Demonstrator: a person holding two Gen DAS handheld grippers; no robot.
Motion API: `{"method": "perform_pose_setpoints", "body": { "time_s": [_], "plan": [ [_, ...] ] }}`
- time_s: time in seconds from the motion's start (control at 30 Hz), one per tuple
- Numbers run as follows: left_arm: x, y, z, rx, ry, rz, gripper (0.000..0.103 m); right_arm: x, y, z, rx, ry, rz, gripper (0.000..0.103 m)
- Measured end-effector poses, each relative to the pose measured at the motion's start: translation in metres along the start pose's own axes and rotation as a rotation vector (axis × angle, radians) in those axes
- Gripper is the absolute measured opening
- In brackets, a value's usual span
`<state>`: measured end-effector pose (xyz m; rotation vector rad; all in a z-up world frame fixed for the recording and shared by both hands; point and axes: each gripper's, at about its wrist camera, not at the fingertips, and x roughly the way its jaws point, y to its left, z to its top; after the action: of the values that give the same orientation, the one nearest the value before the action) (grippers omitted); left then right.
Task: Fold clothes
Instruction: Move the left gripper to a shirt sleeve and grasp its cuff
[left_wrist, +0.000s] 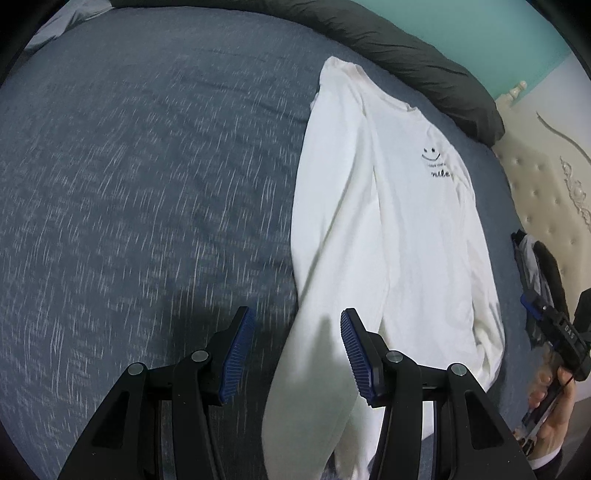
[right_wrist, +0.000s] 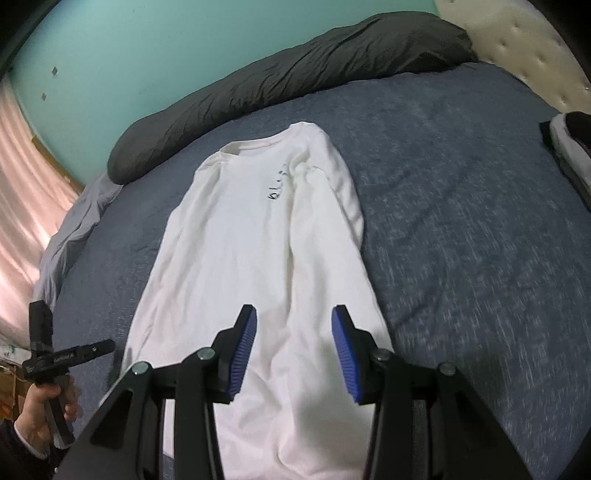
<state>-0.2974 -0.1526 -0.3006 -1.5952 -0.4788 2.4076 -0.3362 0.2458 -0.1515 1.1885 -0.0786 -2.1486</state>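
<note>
A bed (right_wrist: 461, 206) covered in a mottled blue sheet carries a white long-sleeved shirt (right_wrist: 251, 258), both sleeves folded inward. A rolled dark grey duvet (right_wrist: 288, 74) lies along its far edge, folded clothes (right_wrist: 569, 155) near the headboard.

We see a bed with a blue-grey heathered sheet (left_wrist: 147, 184); dark grey rolled duvet (right_wrist: 295, 62) along its far edge; teal wall (right_wrist: 166, 44) behind; cream tufted headboard (left_wrist: 546, 192); pink curtain (right_wrist: 26, 177).
</note>
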Motion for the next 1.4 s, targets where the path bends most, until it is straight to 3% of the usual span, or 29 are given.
{"method": "perform_pose_setpoints", "body": {
  "time_s": [0.27,0.4,0.67,1.0,1.17,1.4],
  "plan": [
    [0.002,0.001,-0.021,0.003,0.017,0.017,0.053,0.003,0.009,-0.018,-0.039,0.012,0.002,0.043],
    [0.007,-0.003,-0.028,0.011,0.026,0.013,0.053,0.003,0.013,-0.023,-0.068,0.012,-0.037,0.043],
    [0.009,-0.009,-0.034,0.033,0.021,0.022,0.052,0.002,0.007,-0.031,-0.054,0.001,-0.006,0.043],
    [0.012,-0.012,-0.036,0.047,0.039,0.025,0.005,-0.001,-0.005,-0.026,-0.012,-0.022,0.036,0.043],
    [0.003,-0.014,-0.034,0.059,0.013,0.039,0.004,0.003,-0.006,-0.026,-0.001,-0.010,0.049,0.043],
    [-0.040,-0.007,-0.018,0.071,-0.078,0.098,0.004,0.002,-0.006,-0.025,0.001,-0.022,0.056,0.043]
  ]
}}
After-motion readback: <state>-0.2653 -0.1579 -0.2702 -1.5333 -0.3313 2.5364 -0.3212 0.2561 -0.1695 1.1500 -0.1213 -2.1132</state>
